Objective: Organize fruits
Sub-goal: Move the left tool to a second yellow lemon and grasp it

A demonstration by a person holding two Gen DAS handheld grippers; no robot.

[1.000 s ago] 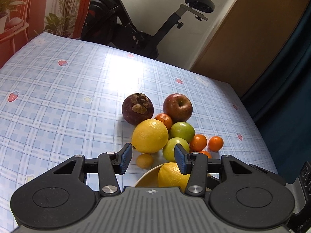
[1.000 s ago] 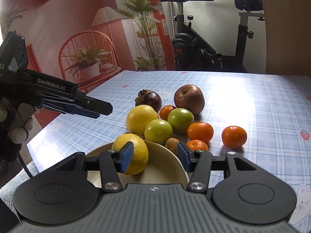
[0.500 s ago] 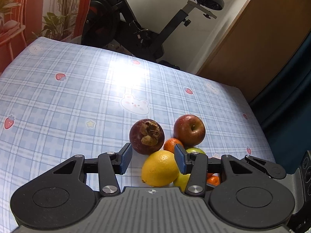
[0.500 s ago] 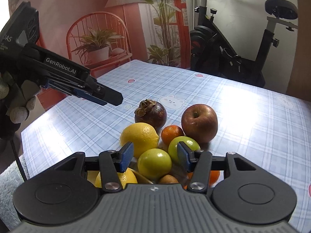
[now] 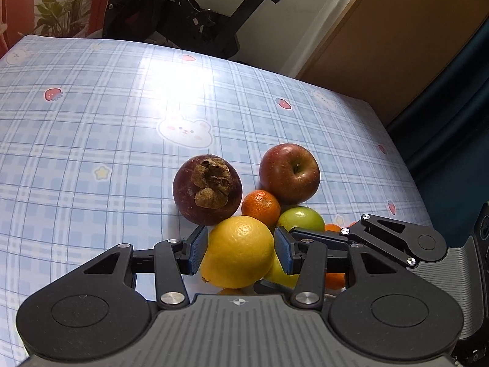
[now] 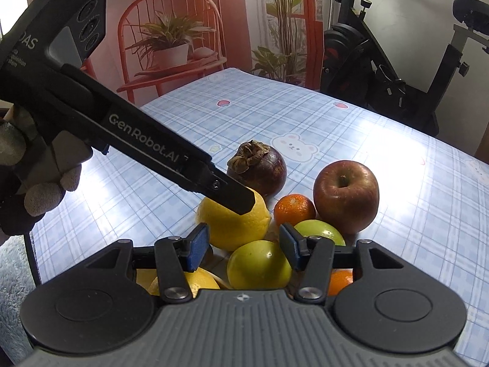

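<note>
The fruits sit in a tight cluster on the blue checked tablecloth. A lemon lies nearest the left gripper, between its two blue pads; the pads stand right beside its flanks, but whether they press on it cannot be told. From the right wrist view that gripper's black finger reaches down over the top of this same lemon, and a gloved hand holds the tool at the left edge. Behind the lemon rest a dark mangosteen with a dry brown cap, a small tangerine and a red apple; the tangerine is wedged between the mangosteen and the apple. A green fruit lies just right of the lemon, below the apple. The right gripper hangs partly open over a second green fruit, its pads apart from the skin and holding nothing. A second lemon and another tangerine show half hidden under that gripper's body. An exercise bike stands beyond the table, with a red chair bearing a potted plant to its left.
</note>
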